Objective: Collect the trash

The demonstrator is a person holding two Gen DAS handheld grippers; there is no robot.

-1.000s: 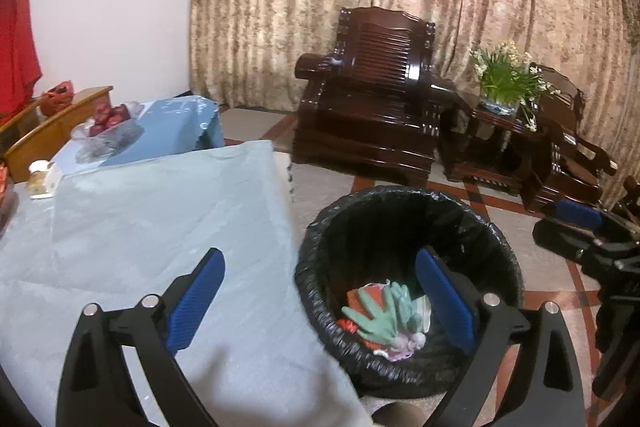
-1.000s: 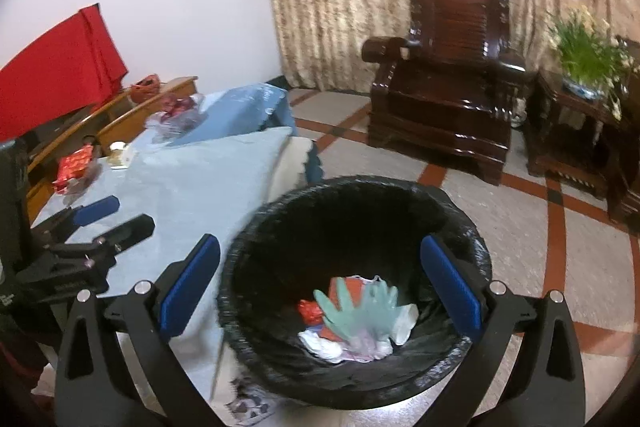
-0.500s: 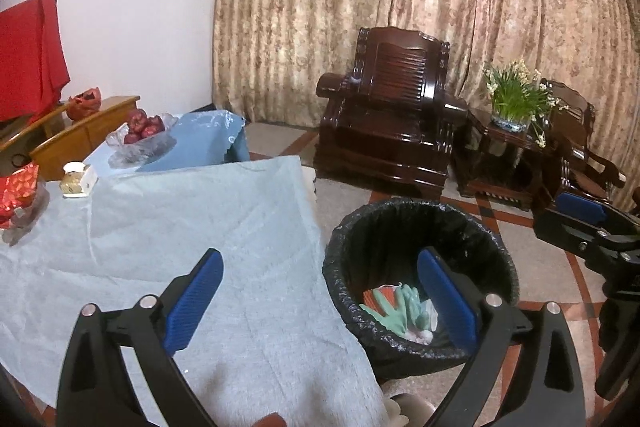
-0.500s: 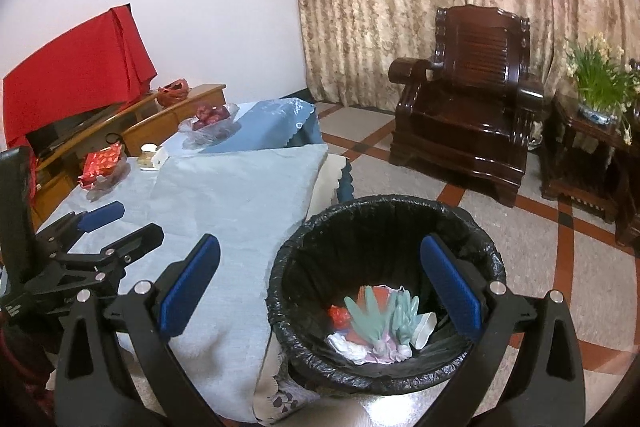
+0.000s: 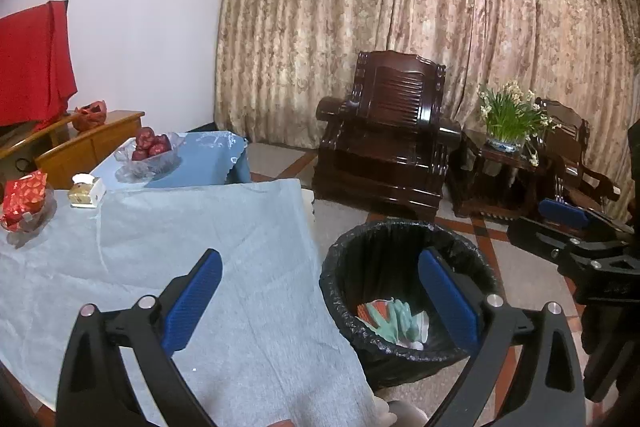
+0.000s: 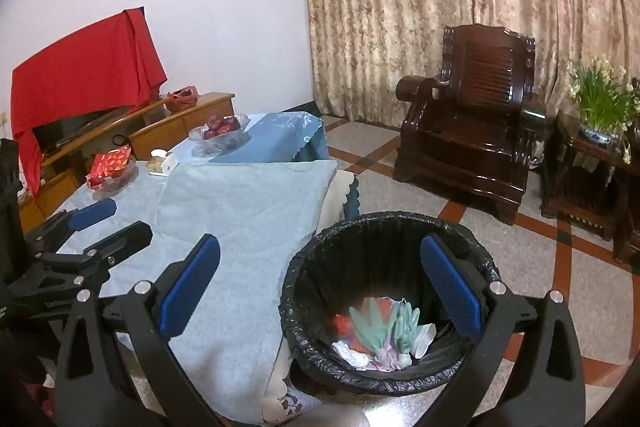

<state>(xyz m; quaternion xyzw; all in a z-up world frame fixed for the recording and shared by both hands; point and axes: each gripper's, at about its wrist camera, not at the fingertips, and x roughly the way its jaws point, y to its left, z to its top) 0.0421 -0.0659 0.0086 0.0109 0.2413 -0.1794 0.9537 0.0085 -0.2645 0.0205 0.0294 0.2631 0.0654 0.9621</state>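
A round bin with a black liner [image 5: 404, 239] [image 6: 384, 227] stands on the floor at the table's right edge. Inside lie pale green gloves [image 5: 394, 319] [image 6: 384, 323] with red and white scraps [image 6: 352, 347]. My left gripper [image 5: 320, 295] hovers open and empty over the table edge and the bin. My right gripper [image 6: 320, 287] is also open and empty, raised above the bin. Each gripper shows in the other's view: the right one [image 5: 560, 223] at the right edge, the left one [image 6: 96, 223] at the left.
A light blue cloth [image 5: 180, 251] covers the table. At its far side stand a glass bowl of red fruit [image 5: 150, 149], a small white box [image 5: 86, 189] and a red packet on a dish [image 5: 24, 201]. Dark wooden armchairs [image 5: 388, 131], a flower pot [image 5: 506, 115] and curtains stand behind.
Both grippers have risen and drawn back from the bin, so the bin looks smaller and more of the table shows. Both stayed open and empty.
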